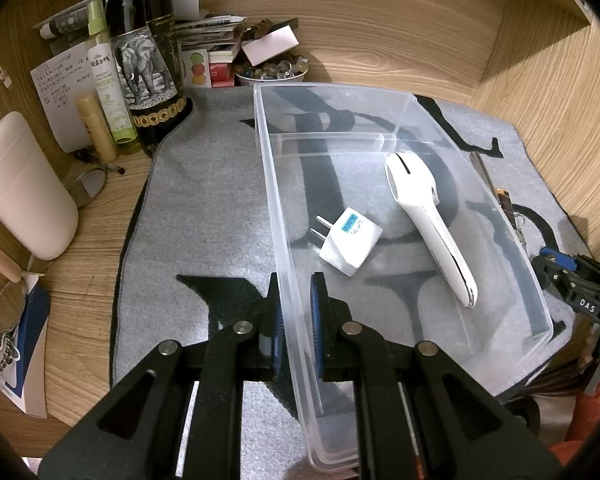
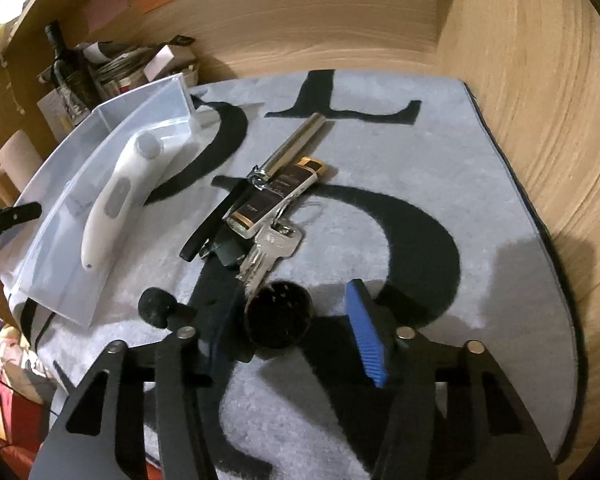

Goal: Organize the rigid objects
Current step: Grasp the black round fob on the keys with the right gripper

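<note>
Here the grey mat carries a clear plastic bin, whose near wall the left gripper pinches tight. Inside already lie a white handheld device, its long axis running from the far wall down toward the near right corner, and a white plug adapter, prongs pointing left. Left outside, it seems: a key bunch and a black round piece. The right gripper straddles that piece, jaws not visibly pressing it.
</note>
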The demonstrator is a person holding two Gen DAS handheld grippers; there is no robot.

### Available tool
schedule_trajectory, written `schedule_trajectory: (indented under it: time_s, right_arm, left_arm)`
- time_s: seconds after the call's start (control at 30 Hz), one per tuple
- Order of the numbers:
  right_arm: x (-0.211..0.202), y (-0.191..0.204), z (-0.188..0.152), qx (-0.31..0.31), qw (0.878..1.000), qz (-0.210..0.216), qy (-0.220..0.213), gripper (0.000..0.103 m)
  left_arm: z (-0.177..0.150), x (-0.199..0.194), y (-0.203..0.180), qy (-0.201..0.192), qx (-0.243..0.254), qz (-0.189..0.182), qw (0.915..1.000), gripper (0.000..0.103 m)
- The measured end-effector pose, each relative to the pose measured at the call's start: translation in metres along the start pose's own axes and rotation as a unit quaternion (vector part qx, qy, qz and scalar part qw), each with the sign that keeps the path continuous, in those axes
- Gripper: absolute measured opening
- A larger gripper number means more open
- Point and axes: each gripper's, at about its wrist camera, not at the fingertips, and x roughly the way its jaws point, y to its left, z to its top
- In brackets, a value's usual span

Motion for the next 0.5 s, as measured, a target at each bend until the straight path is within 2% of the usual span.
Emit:
schedule_trajectory:
  time_s: [0.03, 0.07, 0.27, 0.5]
  right_arm:
    - [0.0, 0.001, 0.0, -0.001, 1.0, 0.003, 0.001, 0.031]
    - [0.001, 0.001, 0.001, -0.001, 1.0, 0.004, 0.0, 0.03]
    - [-0.006, 0.003, 0.008, 0.003, 1.0, 0.003, -0.02, 0.03]
    - [-0.03, 0.016, 0.027, -0.013, 0.998, 0.002, -0.066, 0.03]
  left_arm:
    - [0.0, 0.0, 0.0, 0.0, 0.0, 0.0, 1.0, 0.011]
    - [0.0, 0.0, 0.001, 0.0, 0.0, 0.0, 1.0, 0.011]
    - [0.0, 0.0, 0.0, 0.0, 0.002, 0.0, 1.0, 0.011]
    - [0.0, 0.0, -0.001, 0.0, 0.001, -0.001, 1.0, 0.011]
